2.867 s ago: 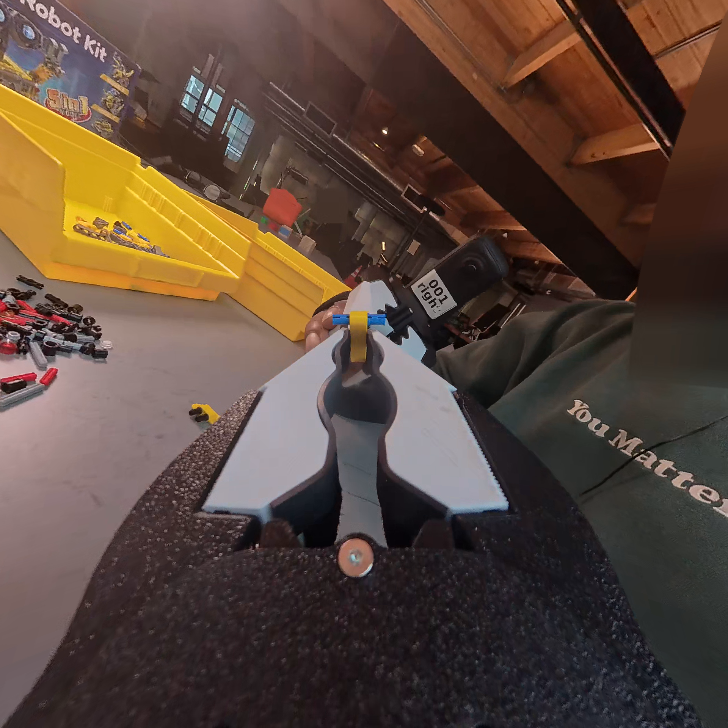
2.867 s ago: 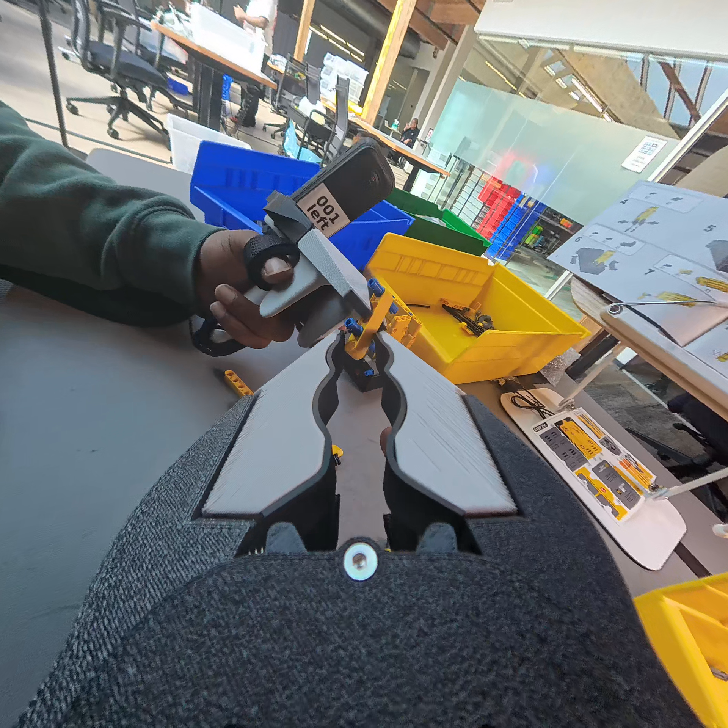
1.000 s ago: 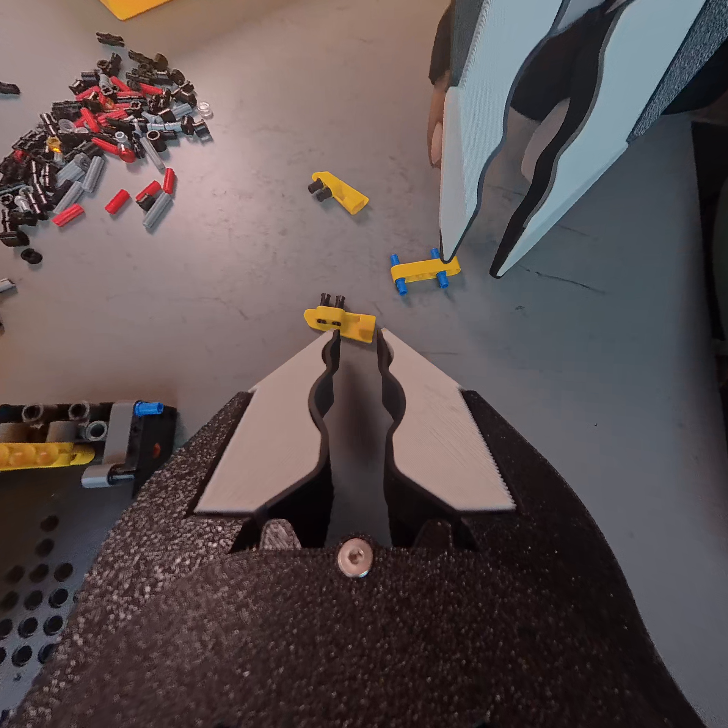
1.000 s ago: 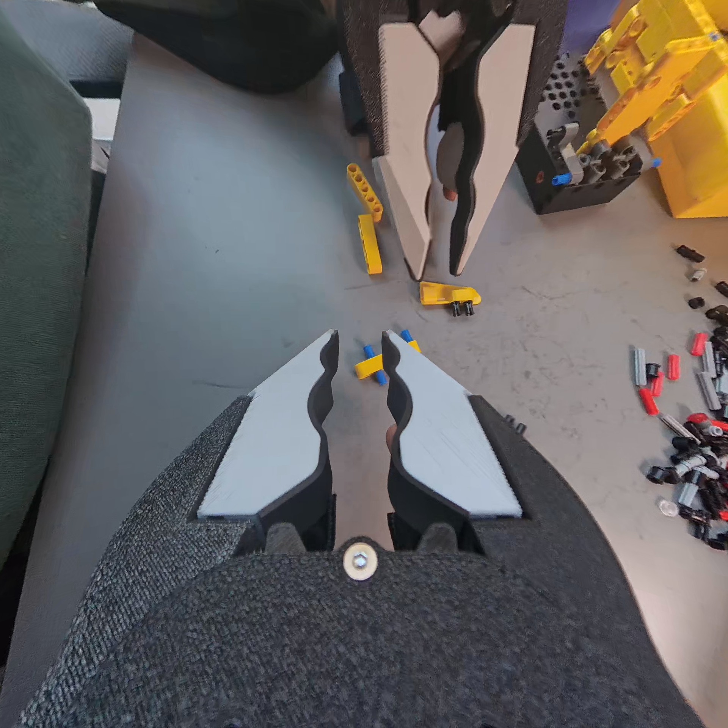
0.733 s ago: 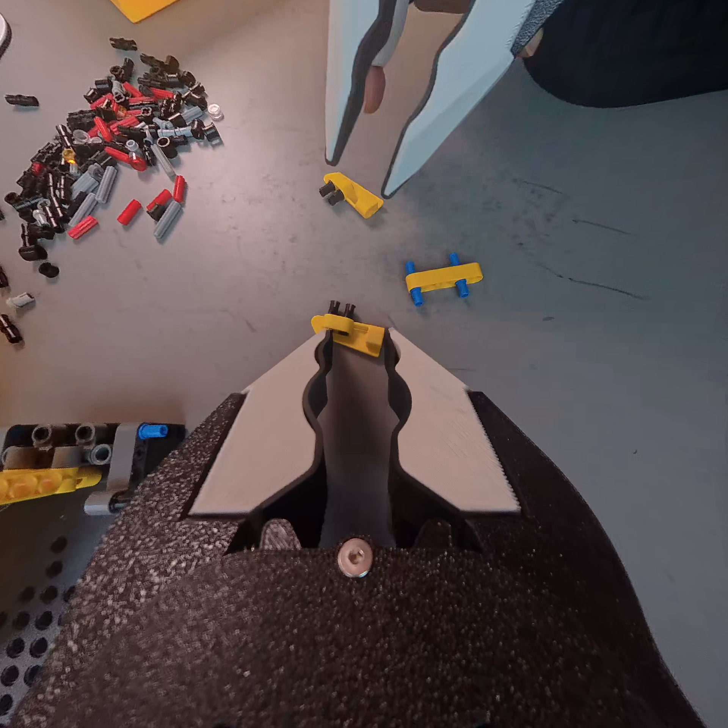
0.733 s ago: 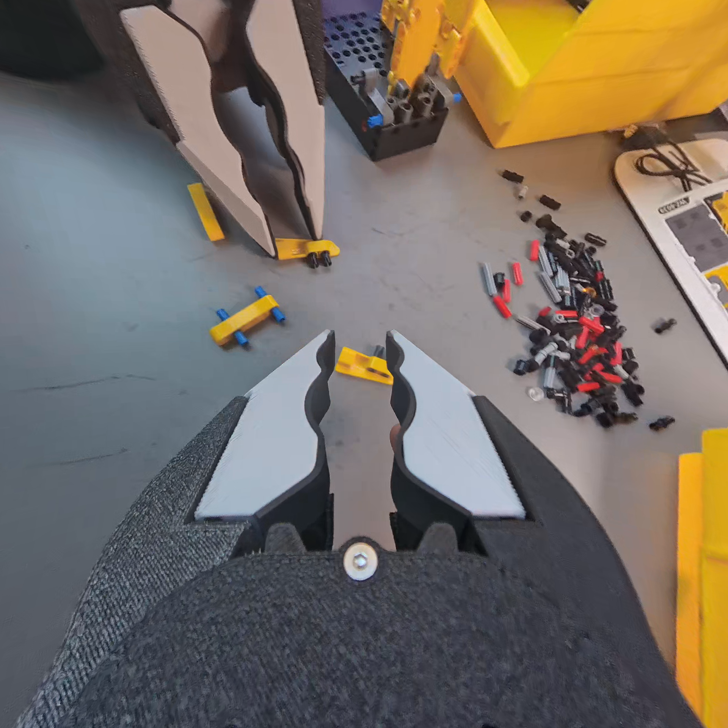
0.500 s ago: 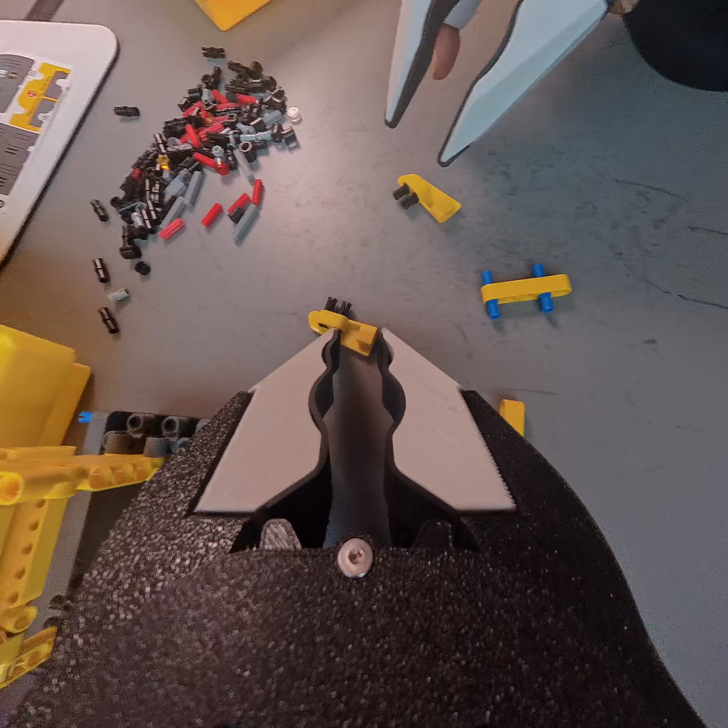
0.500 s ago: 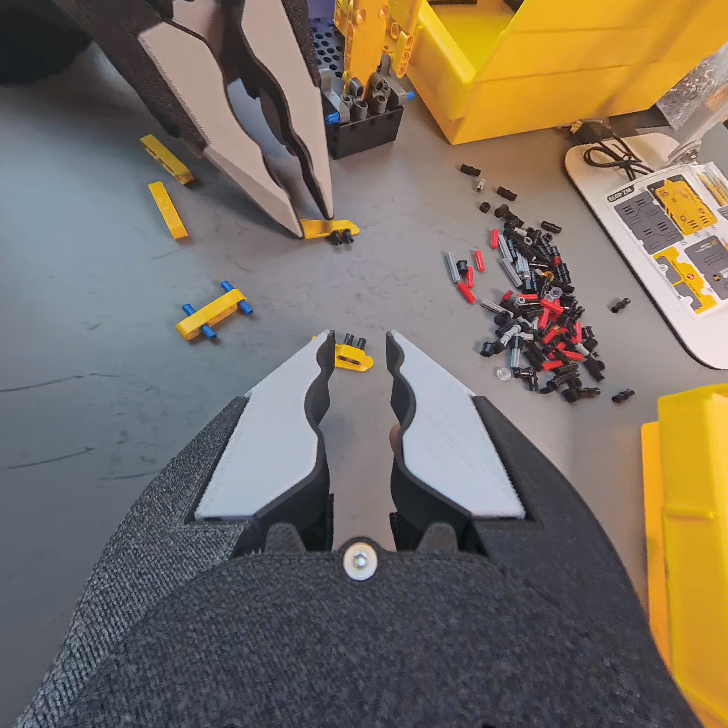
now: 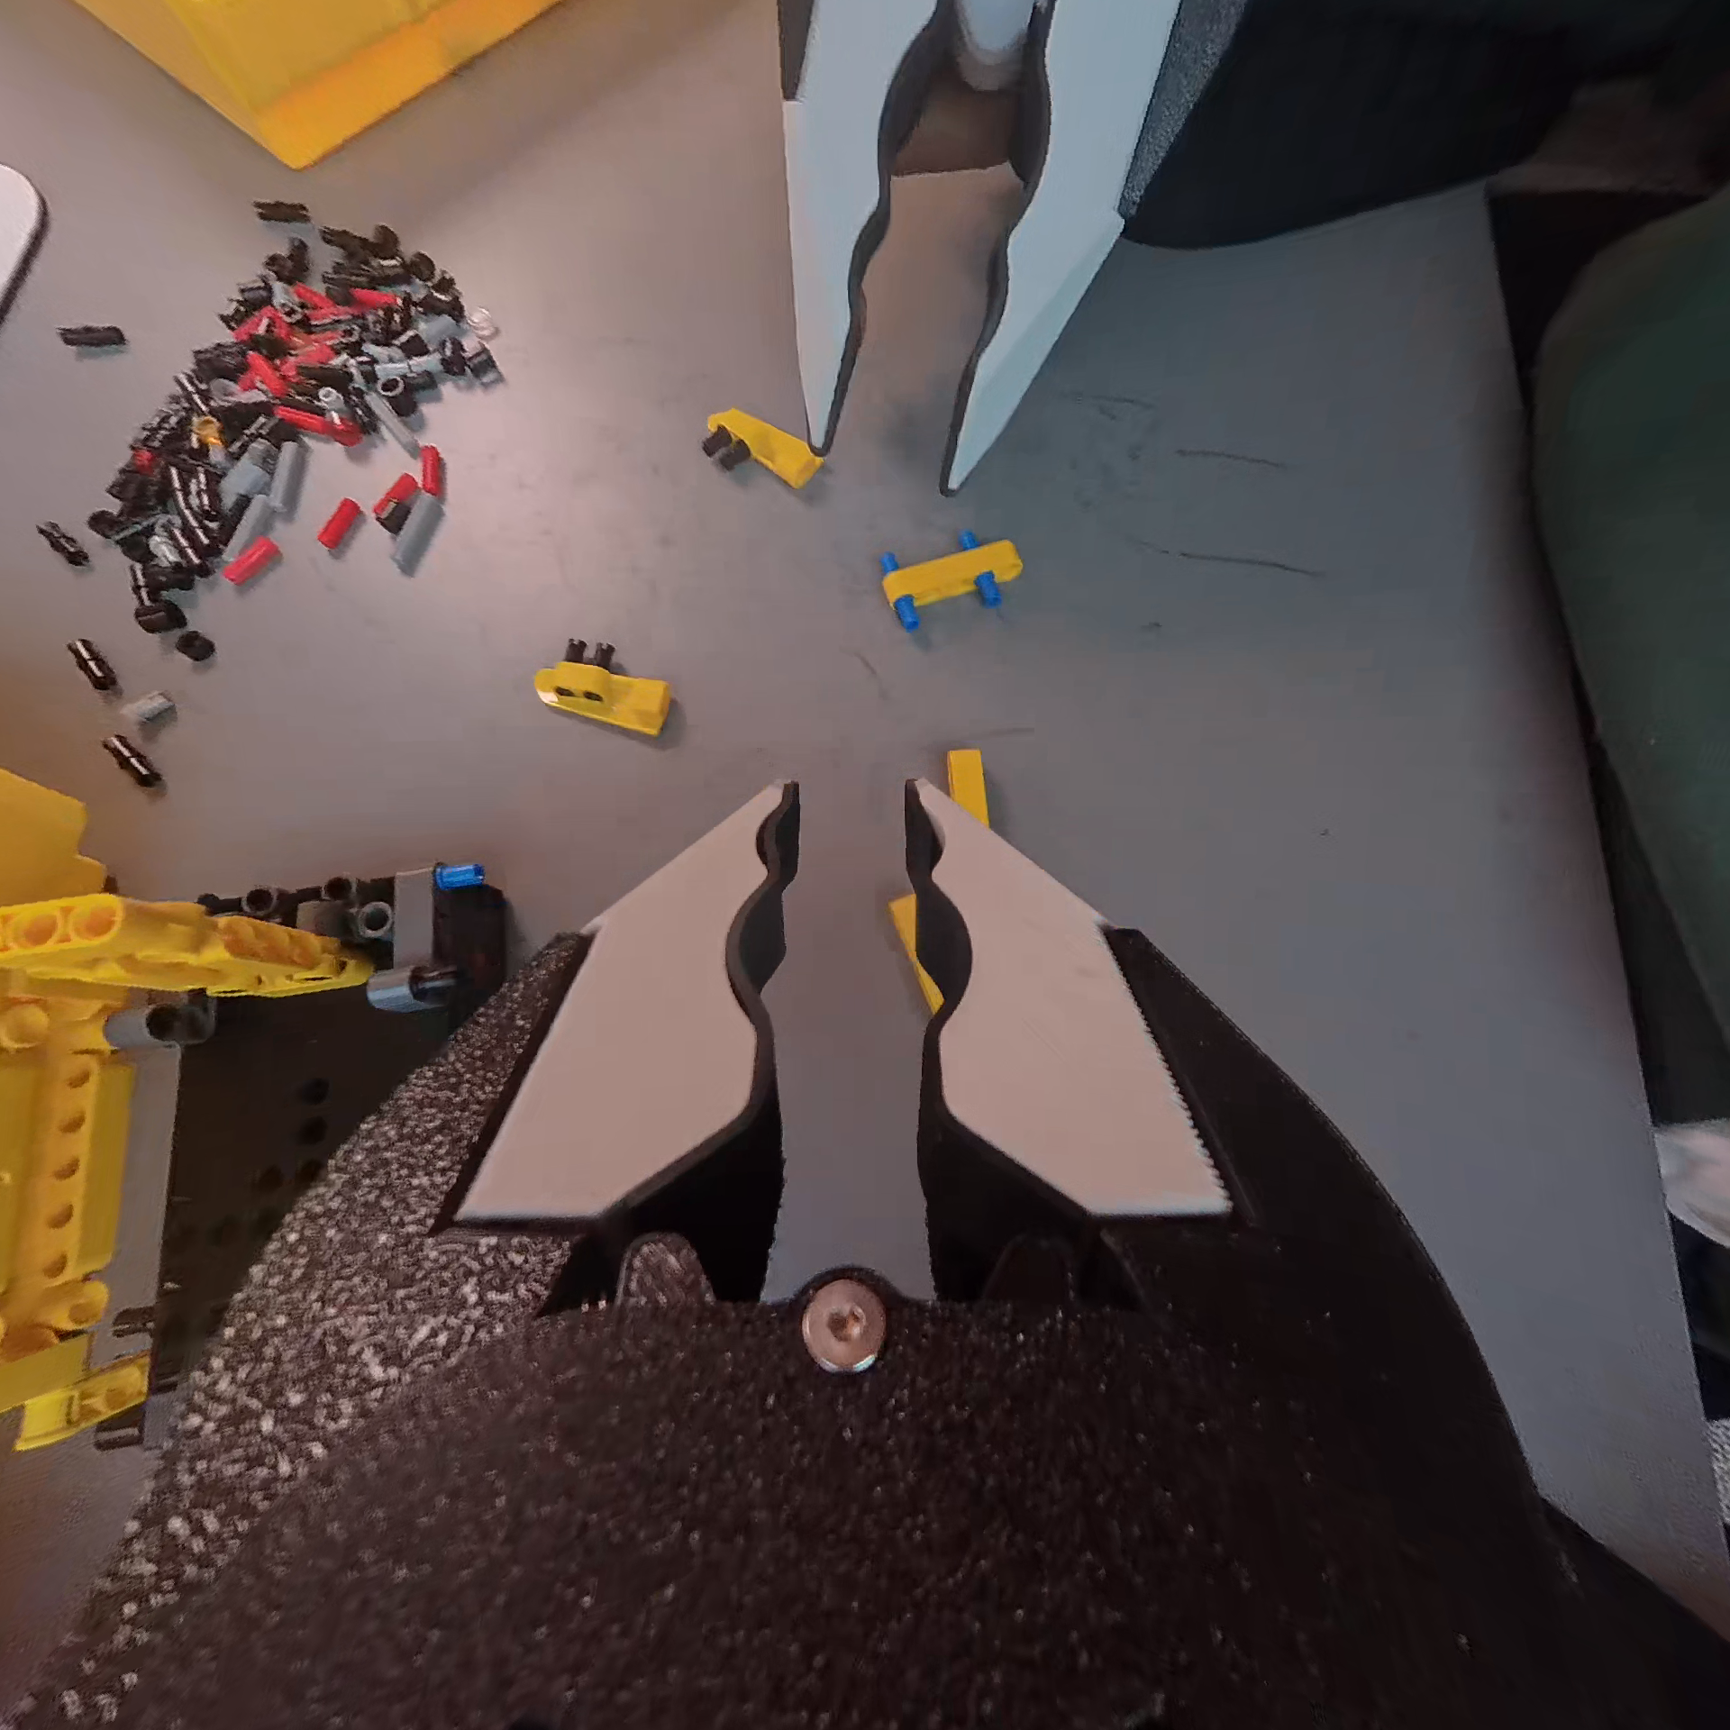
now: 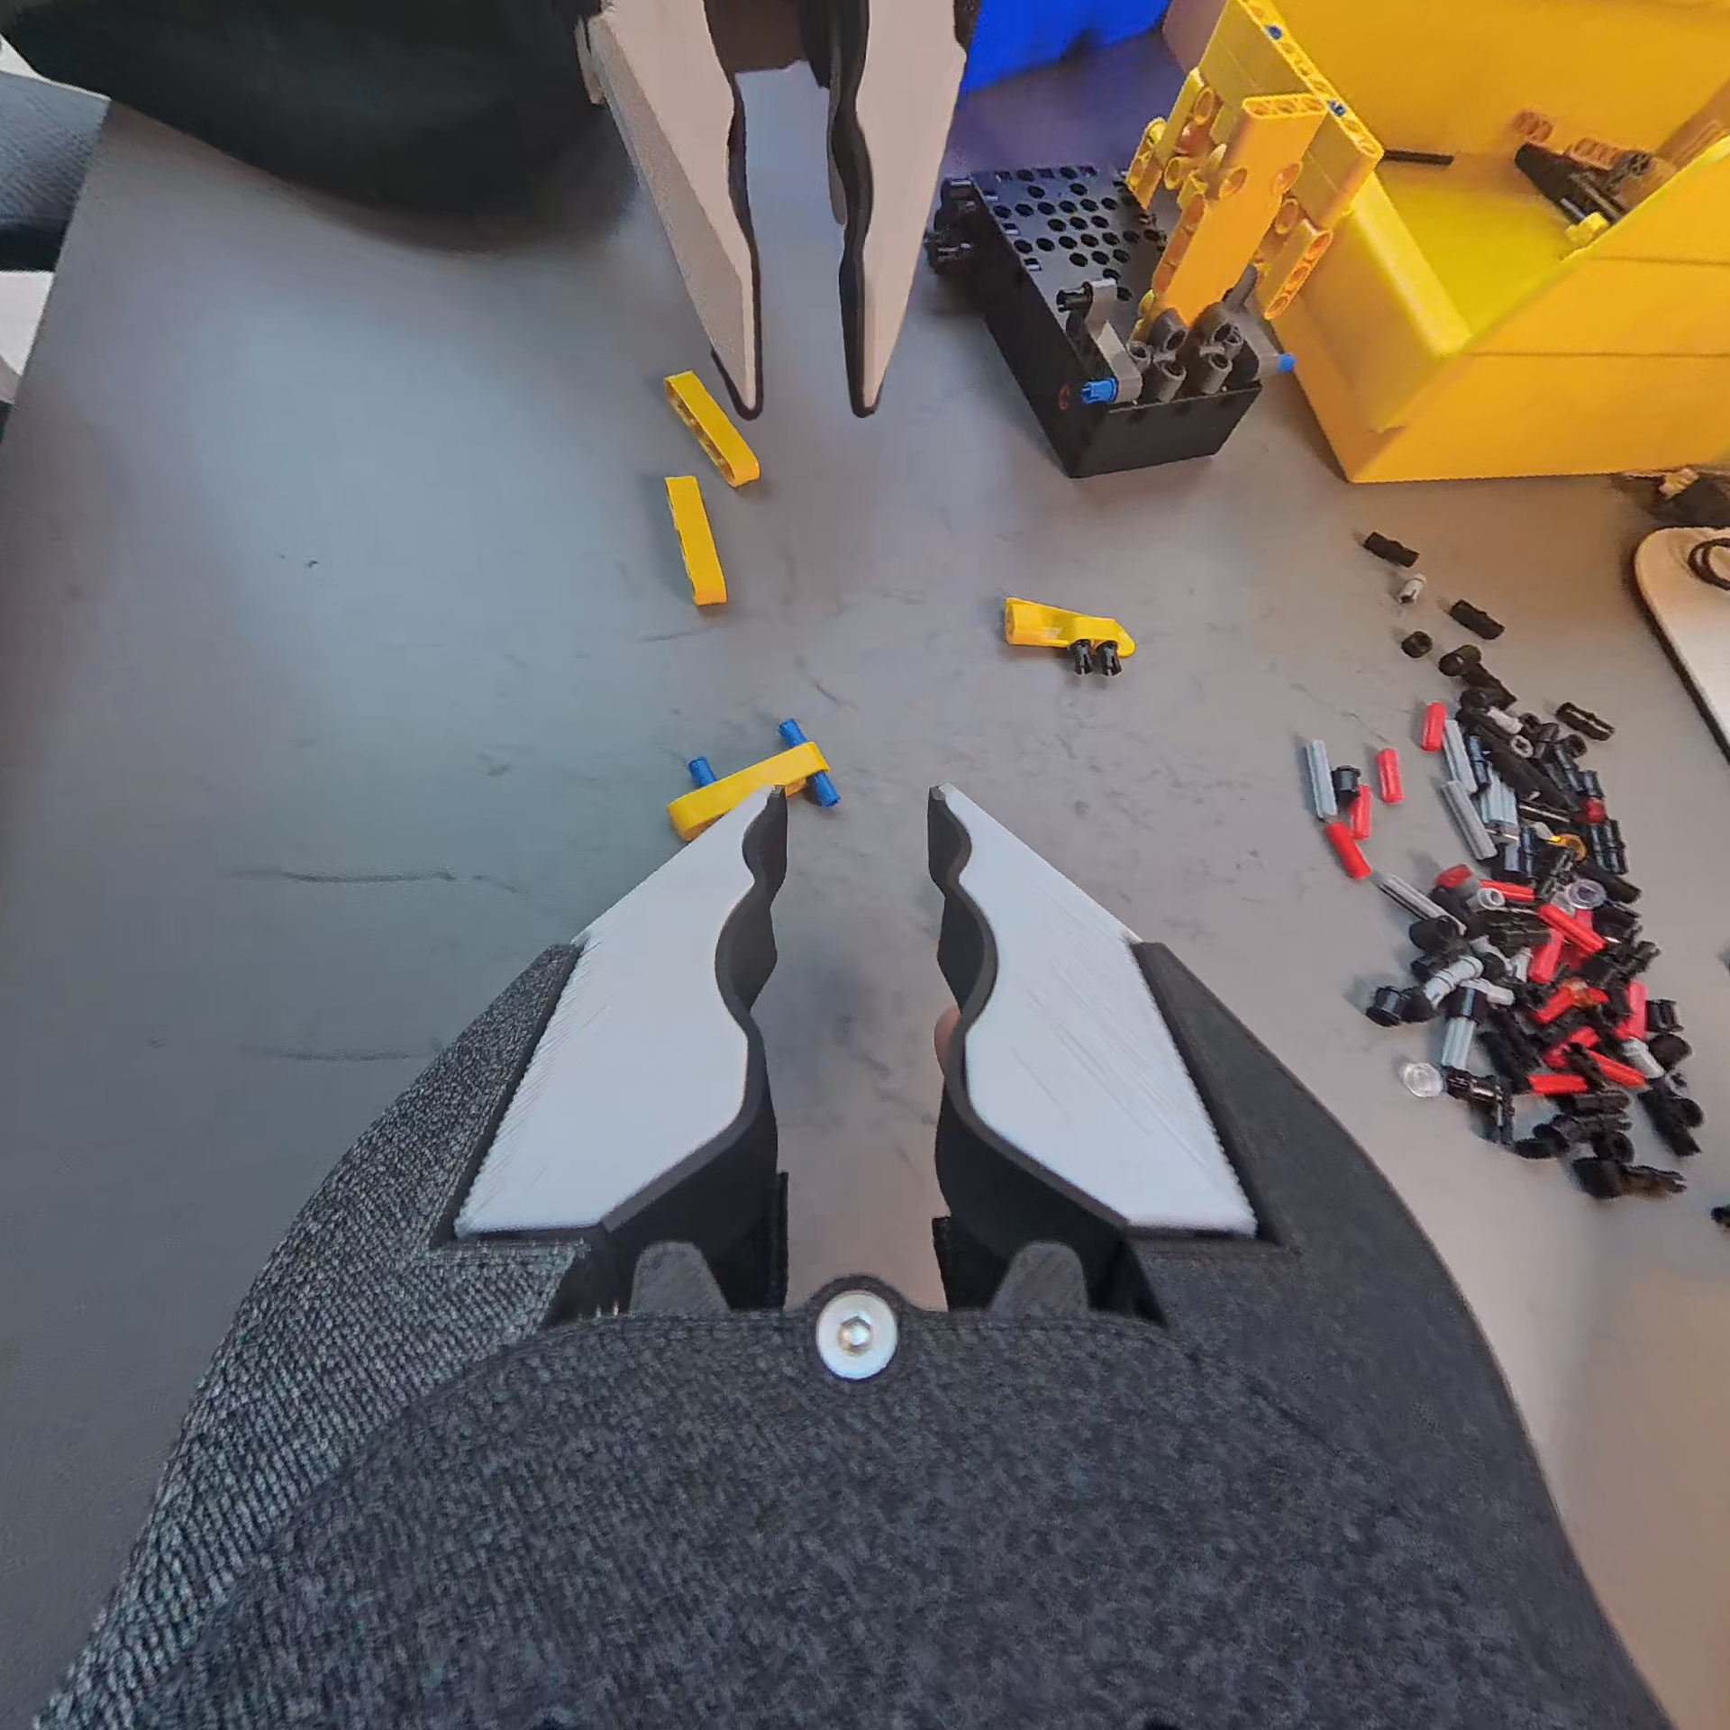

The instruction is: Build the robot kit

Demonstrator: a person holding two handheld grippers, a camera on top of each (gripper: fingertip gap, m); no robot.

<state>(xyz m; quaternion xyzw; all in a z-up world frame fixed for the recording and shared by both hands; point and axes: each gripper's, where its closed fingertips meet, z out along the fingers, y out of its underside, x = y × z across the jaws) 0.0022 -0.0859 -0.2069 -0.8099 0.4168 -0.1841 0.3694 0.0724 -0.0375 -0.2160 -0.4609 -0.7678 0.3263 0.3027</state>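
Released since half a second ago: yellow piece with black pins (image 9: 604,697), centre-left. We hold left gripper (image 9: 850,796) and right gripper (image 10: 857,803) apart, empty; right finger (image 9: 807,281) could nudge second yellow piece (image 9: 763,447).

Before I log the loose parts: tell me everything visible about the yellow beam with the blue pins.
The yellow beam with blue pins is a short, flat, glossy plastic strip with rounded ends. Two blue pins cross it, sticking out both sides. It lies flat and loose on the grey table. The right gripper, open, hovers beside it; contact cannot be judged.
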